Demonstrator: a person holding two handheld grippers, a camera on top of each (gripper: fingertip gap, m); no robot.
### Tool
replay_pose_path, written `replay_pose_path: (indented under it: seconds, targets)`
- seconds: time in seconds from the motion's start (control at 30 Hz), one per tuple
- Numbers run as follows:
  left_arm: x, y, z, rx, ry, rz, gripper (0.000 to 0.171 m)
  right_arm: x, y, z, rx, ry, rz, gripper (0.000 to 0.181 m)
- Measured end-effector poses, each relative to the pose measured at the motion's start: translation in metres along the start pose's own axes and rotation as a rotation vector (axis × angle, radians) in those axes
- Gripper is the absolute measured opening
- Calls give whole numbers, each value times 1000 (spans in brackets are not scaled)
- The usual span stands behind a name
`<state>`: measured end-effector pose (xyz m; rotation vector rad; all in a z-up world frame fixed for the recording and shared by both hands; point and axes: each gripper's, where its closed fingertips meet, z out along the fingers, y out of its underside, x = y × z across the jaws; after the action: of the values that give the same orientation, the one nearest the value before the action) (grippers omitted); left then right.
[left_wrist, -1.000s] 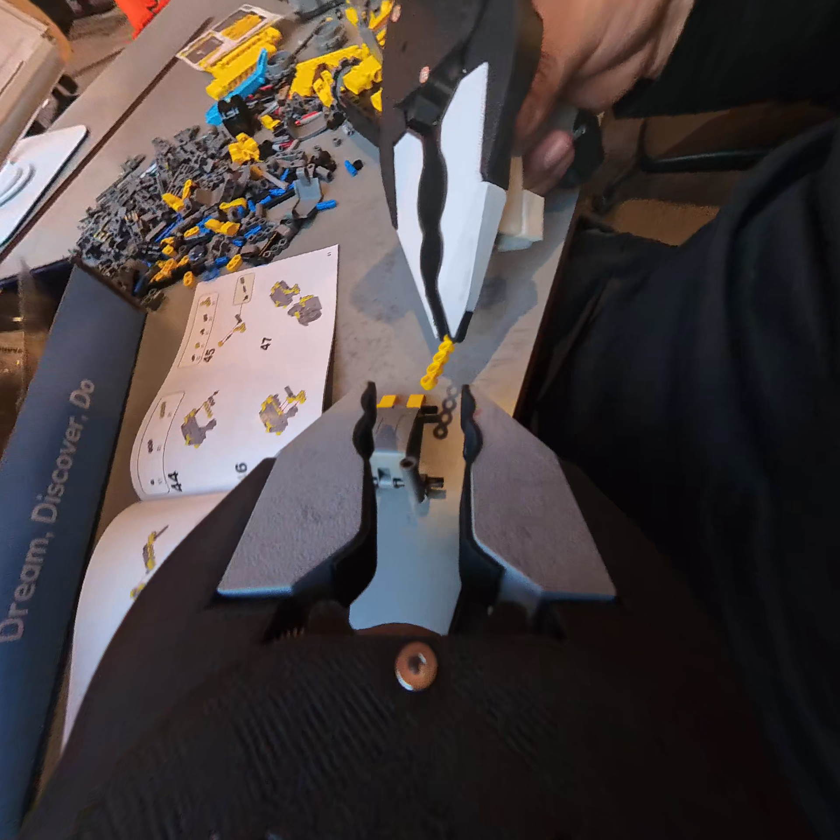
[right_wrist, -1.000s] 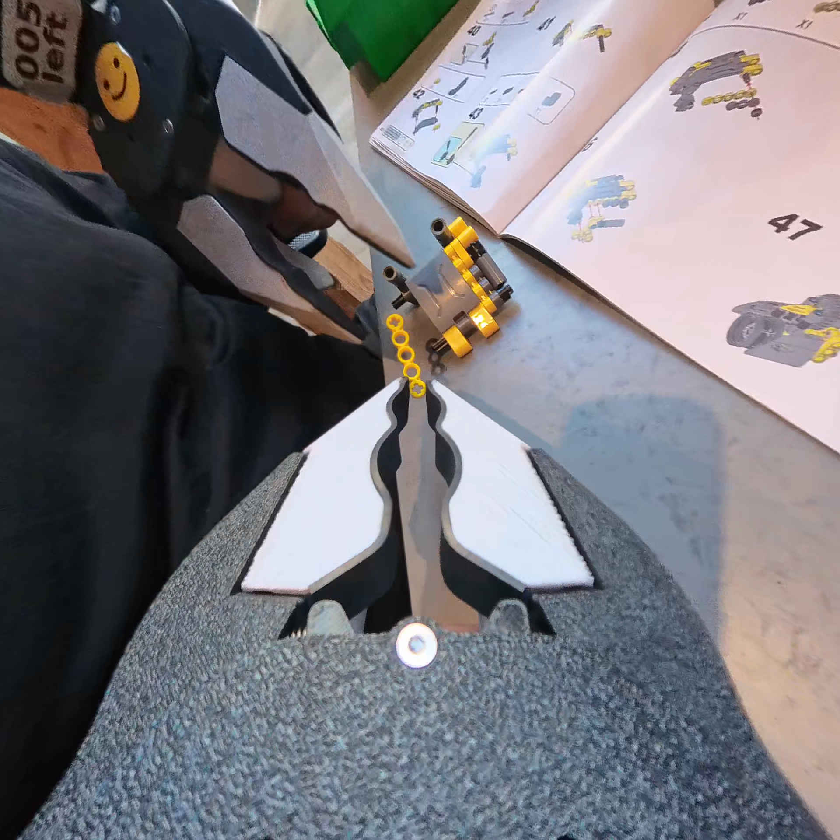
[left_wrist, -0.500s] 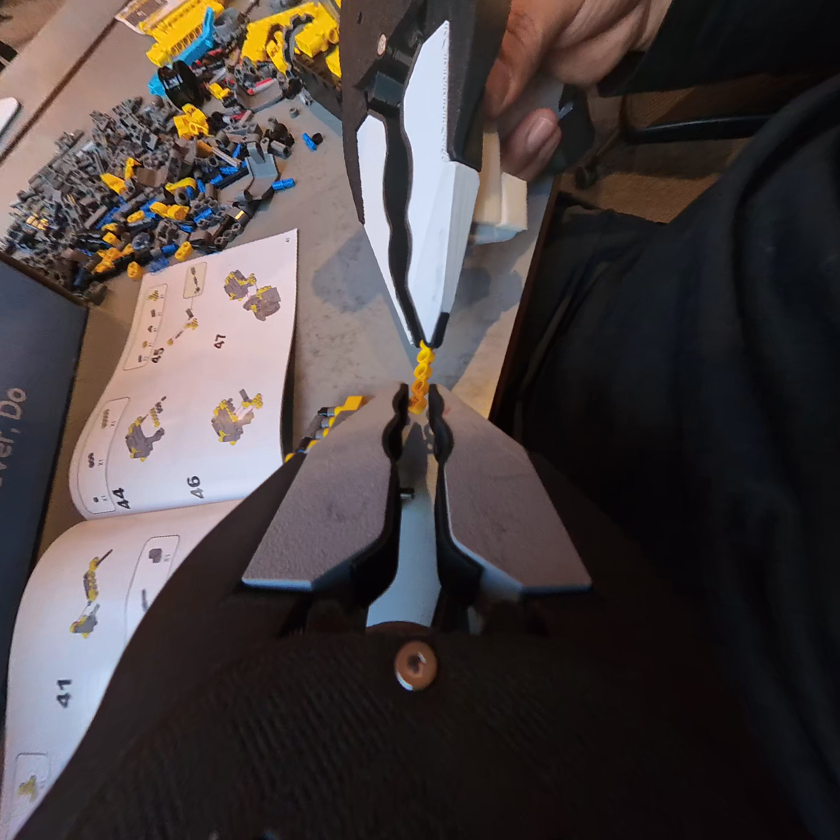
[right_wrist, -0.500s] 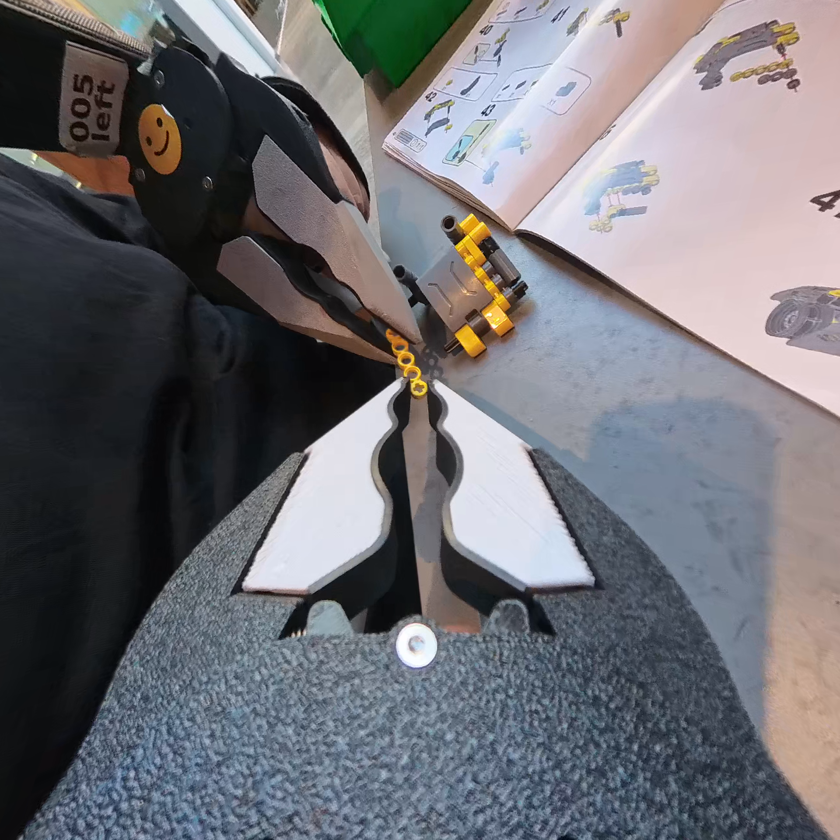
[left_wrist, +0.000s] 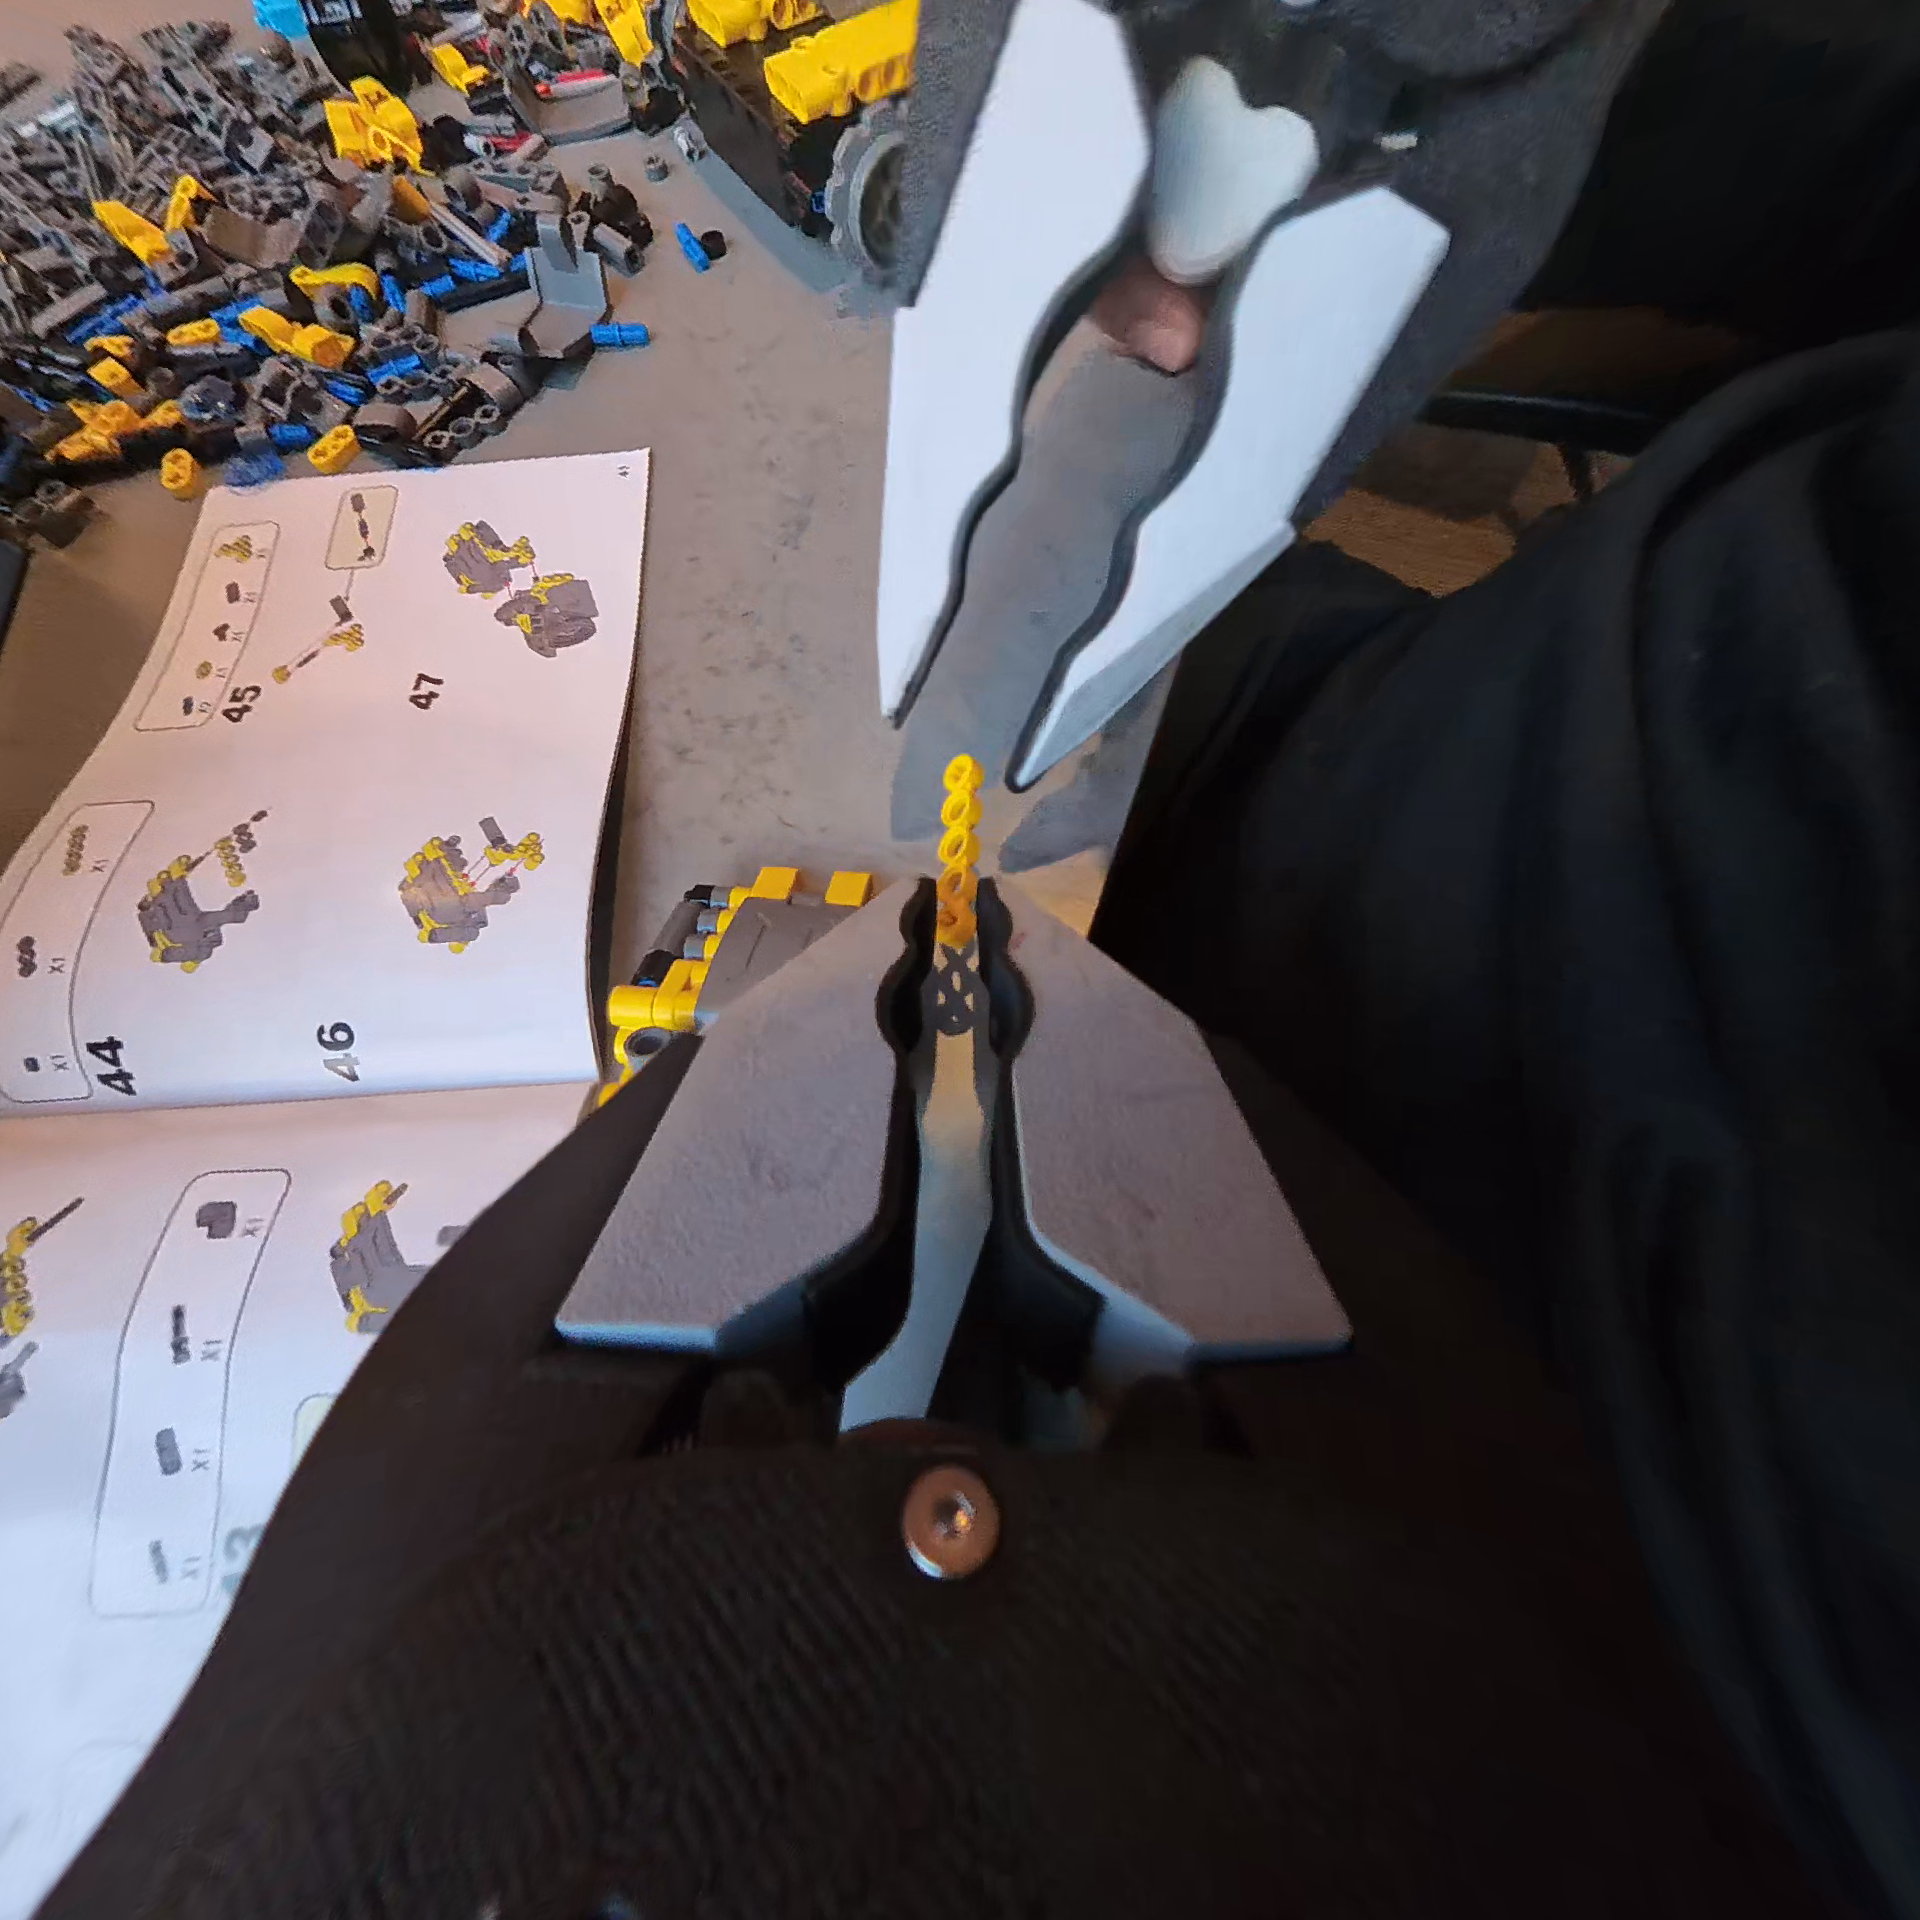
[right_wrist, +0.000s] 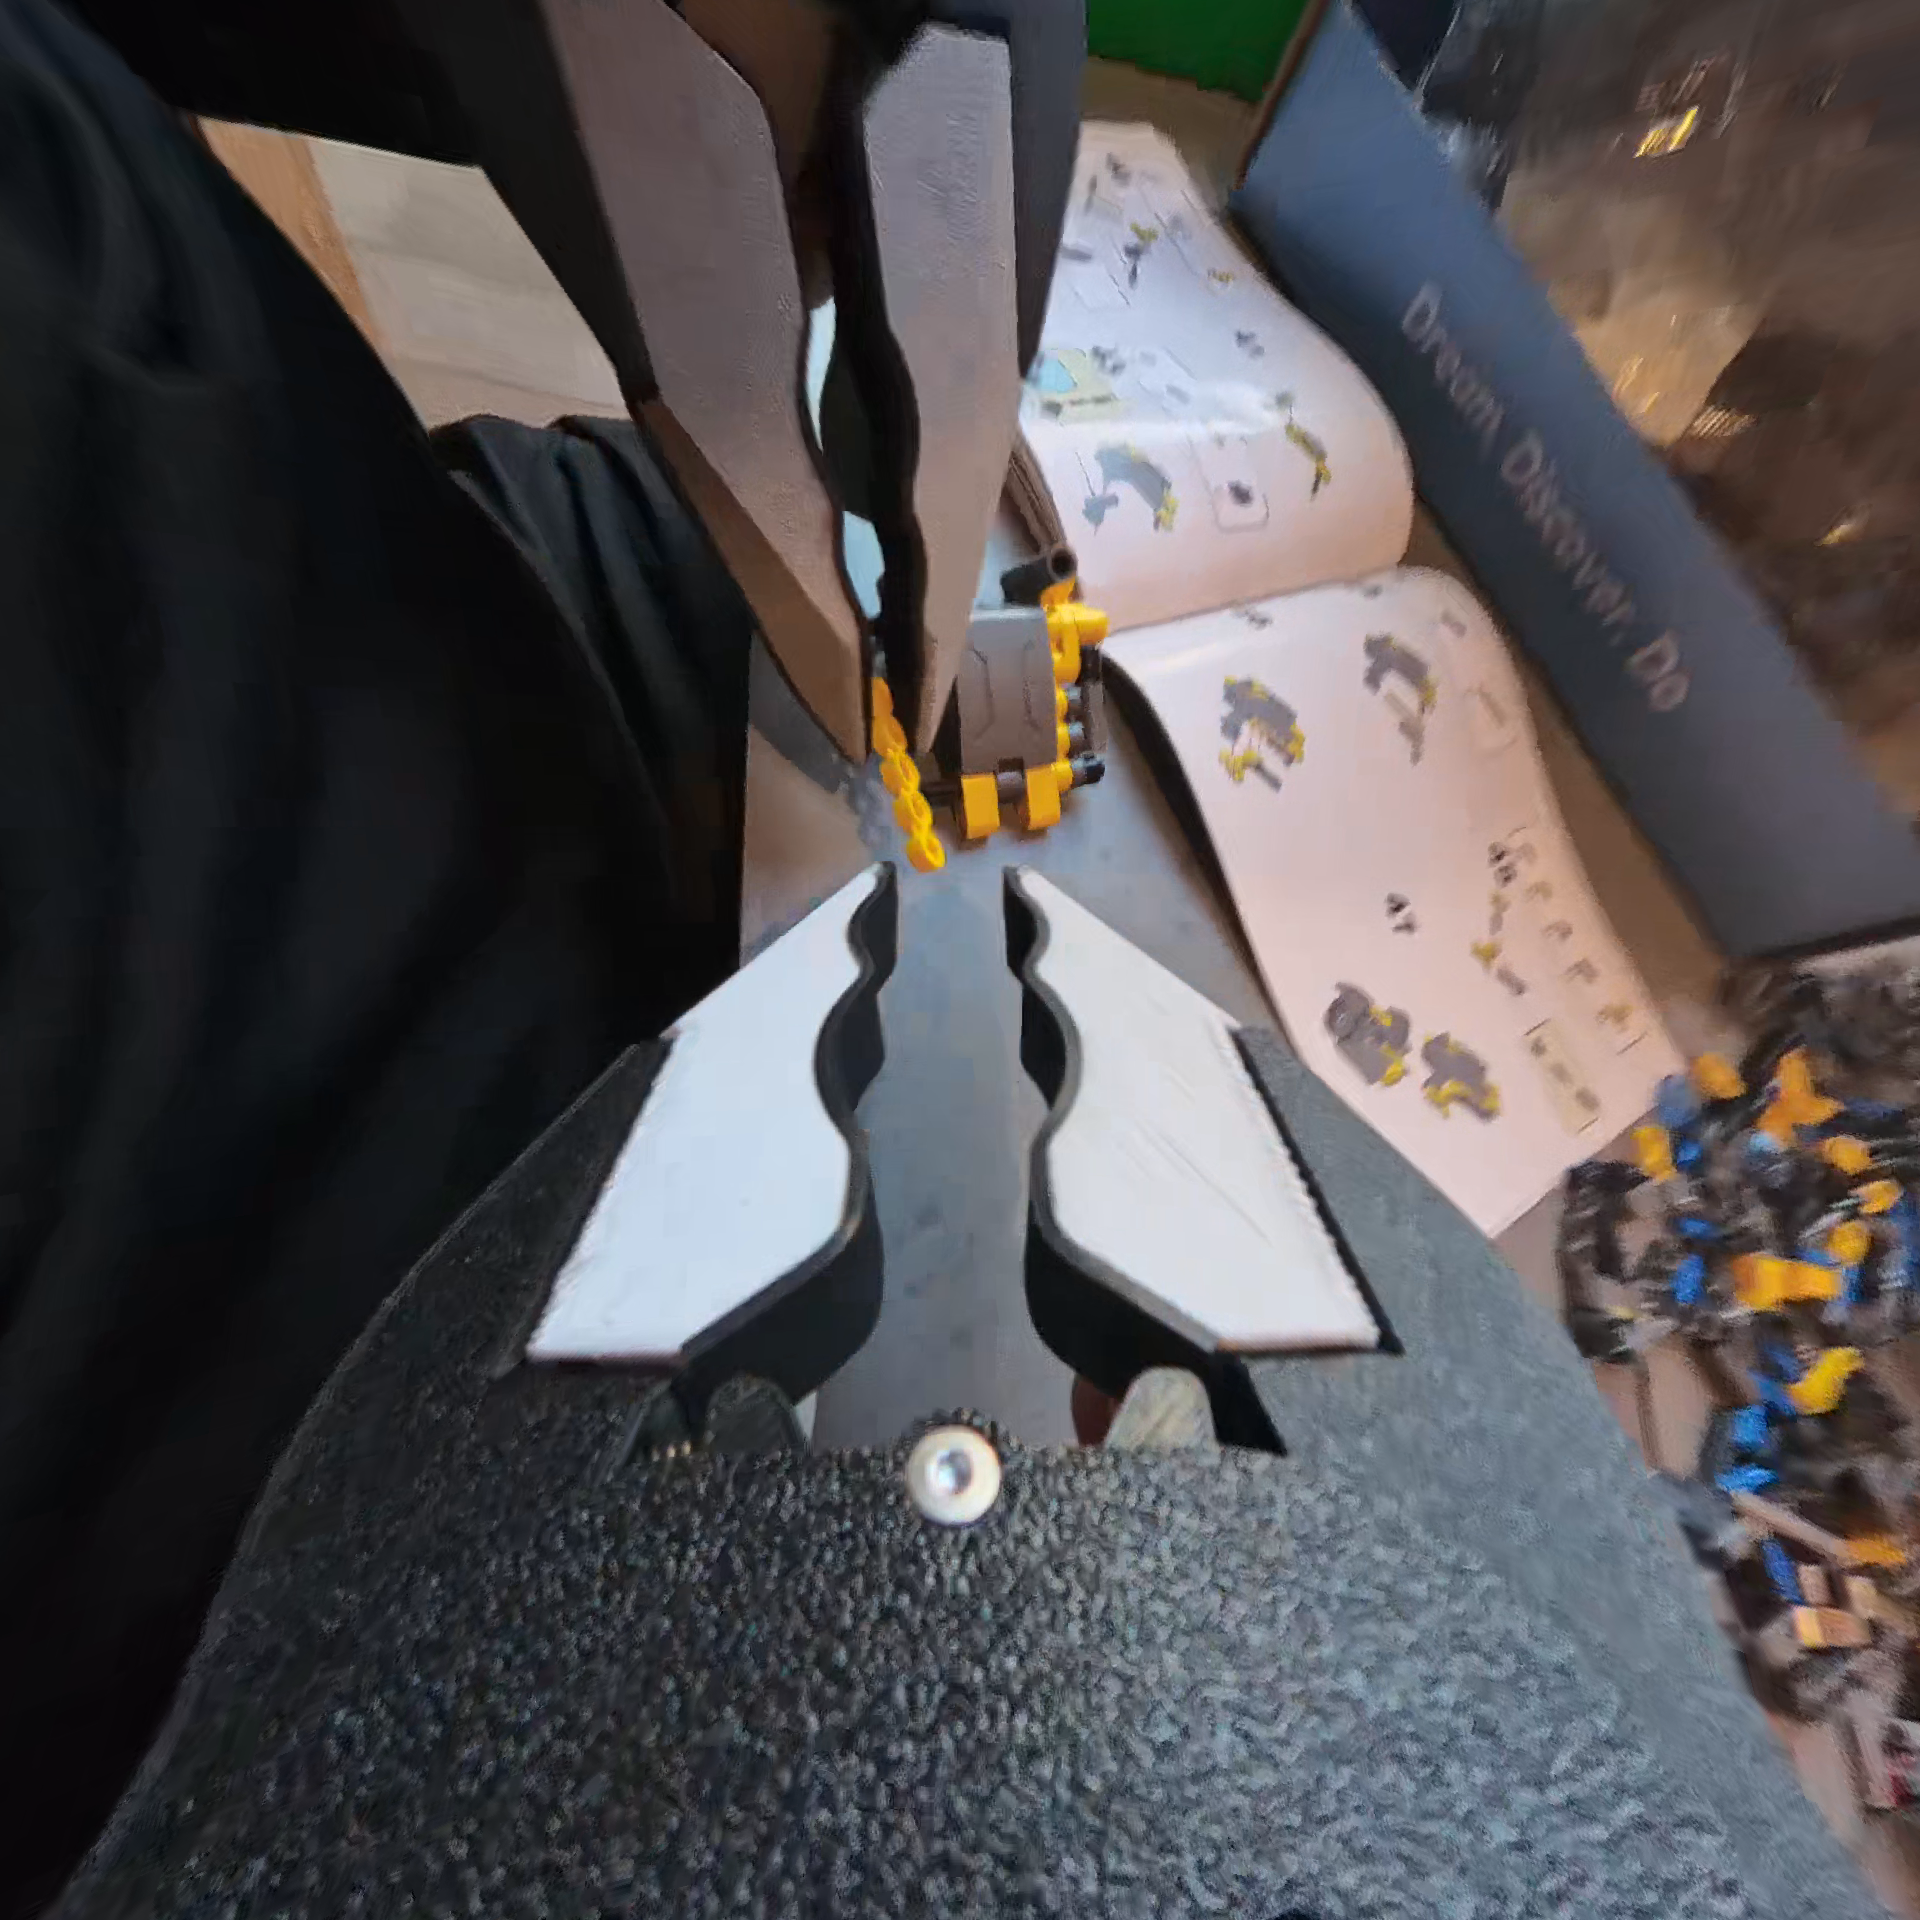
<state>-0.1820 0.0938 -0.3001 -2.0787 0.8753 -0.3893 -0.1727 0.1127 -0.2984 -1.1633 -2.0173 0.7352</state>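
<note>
My left gripper (left_wrist: 951, 894) with grey pads is shut on one end of a small yellow beam with holes (left_wrist: 958, 831), held just above the grey table near its edge. The beam also shows in the right wrist view (right_wrist: 902, 784), gripped by the left gripper (right_wrist: 896, 717) coming from above. My right gripper (right_wrist: 948, 881) with white pads is open and empty, its tips just short of the beam's free end; it shows in the left wrist view (left_wrist: 956, 748) too. A small grey and yellow brick assembly (left_wrist: 727, 956) lies on the table beside the left gripper, and shows in the right wrist view (right_wrist: 1023, 717).
An open instruction booklet (left_wrist: 343, 790) lies left of the assembly. A pile of loose grey, yellow and blue pieces (left_wrist: 260, 301) sits beyond it, with a larger yellow build (left_wrist: 790, 94). A dark blue box (right_wrist: 1579, 540) stands behind the booklet. A person's dark clothing (left_wrist: 1558, 1039) fills the right. Left and right tips are no more than a few centimetres apart. From the right gripper's tips to the larger yellow build (left_wrist: 790, 94) is close to 20 cm.
The left gripper closed on the yellow beam. The right gripper, which held the beam, has opened, let go and backed off a little while turning.
</note>
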Motion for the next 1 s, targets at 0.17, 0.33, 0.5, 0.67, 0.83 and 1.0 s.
replay_pose_path:
  seconds: [0.17,0.33,0.5,0.67,0.83,1.0]
  targets:
    - [2,2,0,-16,37,-72,4,-5,-9,-3,25,27,-127,2]
    - [5,1,0,-14,60,-104,4,-11,-9,-1,26,15,-153,0]
    - [6,4,1,-17,77,-130,4,-13,-8,1,25,9,-145,0]
    - [6,2,0,-3,92,-158,4,-12,-6,-1,26,1,-126,12]
    - [7,-1,-2,4,103,-170,4,-11,-9,-3,34,26,-156,3]
    - [8,0,-1,-1,106,-164,5,-13,-7,-2,34,17,-154,4]
